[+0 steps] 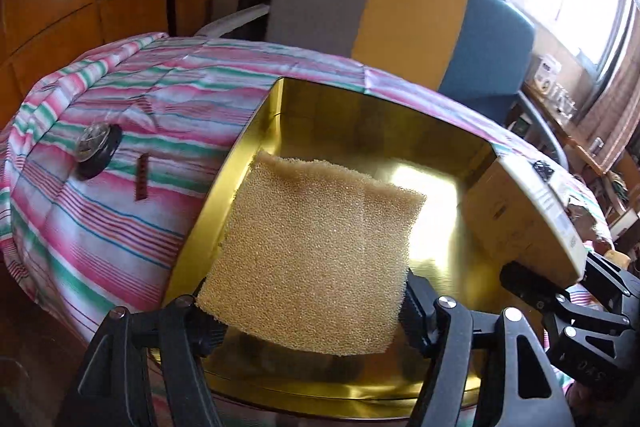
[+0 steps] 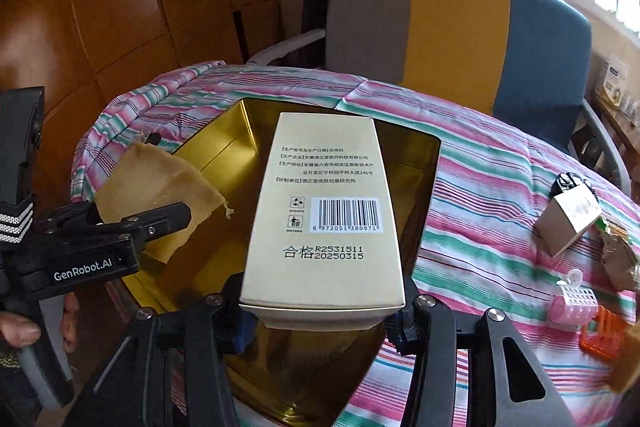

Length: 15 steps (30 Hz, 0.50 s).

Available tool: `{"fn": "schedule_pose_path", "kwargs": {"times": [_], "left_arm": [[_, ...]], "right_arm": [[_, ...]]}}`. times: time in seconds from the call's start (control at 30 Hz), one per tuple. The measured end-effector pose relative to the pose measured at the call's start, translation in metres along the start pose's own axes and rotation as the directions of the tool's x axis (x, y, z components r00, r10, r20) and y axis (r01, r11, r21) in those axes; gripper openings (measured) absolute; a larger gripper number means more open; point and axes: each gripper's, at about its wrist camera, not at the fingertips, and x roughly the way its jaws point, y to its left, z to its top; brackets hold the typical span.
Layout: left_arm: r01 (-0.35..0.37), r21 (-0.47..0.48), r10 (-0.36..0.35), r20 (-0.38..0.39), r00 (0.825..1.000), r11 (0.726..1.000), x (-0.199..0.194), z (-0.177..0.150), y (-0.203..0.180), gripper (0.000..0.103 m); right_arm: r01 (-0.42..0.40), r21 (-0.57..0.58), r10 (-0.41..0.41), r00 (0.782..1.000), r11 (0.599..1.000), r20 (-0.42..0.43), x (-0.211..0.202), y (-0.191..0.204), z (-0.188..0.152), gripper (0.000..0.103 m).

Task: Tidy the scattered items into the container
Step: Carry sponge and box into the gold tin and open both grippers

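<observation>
An open gold tin (image 1: 360,131) sits on the striped tablecloth. My left gripper (image 1: 304,307) is shut on a tan square sponge (image 1: 316,227), which hangs tilted over the tin's left half. In the right wrist view the sponge (image 2: 160,179) and left gripper (image 2: 160,223) are at the tin's (image 2: 224,147) left rim. My right gripper (image 2: 320,315) is shut on a cream carton (image 2: 324,211) with a barcode, held lengthwise above the tin's middle. In the left wrist view the carton (image 1: 520,219) and right gripper (image 1: 560,291) are at the tin's right side.
Left of the tin lie a black round lidded item (image 1: 96,151) and a small brown strip (image 1: 142,177). To its right are a silver padlock (image 2: 568,219), a foil packet (image 2: 620,255), a pink hair roller (image 2: 574,303) and an orange plastic piece (image 2: 600,339). A chair (image 2: 460,35) stands behind the table.
</observation>
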Motion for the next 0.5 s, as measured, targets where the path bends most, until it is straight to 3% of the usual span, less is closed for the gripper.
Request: {"fn": "schedule_pose_path", "kwargs": {"times": [0.23, 0.5], "left_arm": [[-0.024, -0.012, 0.024, -0.012, 1.000, 1.000, 0.002, -0.010, 0.011, 0.071], [-0.079, -0.035, 0.083, 0.104, 0.991, 0.996, -0.034, -0.016, 0.007, 0.071]], "right_arm": [[0.003, 0.019, -0.002, 0.999, 1.000, -0.050, 0.010, -0.003, -0.009, 0.059], [-0.004, 0.057, 0.005, 1.000, 0.998, -0.017, -0.012, -0.009, -0.019, 0.060]]}}
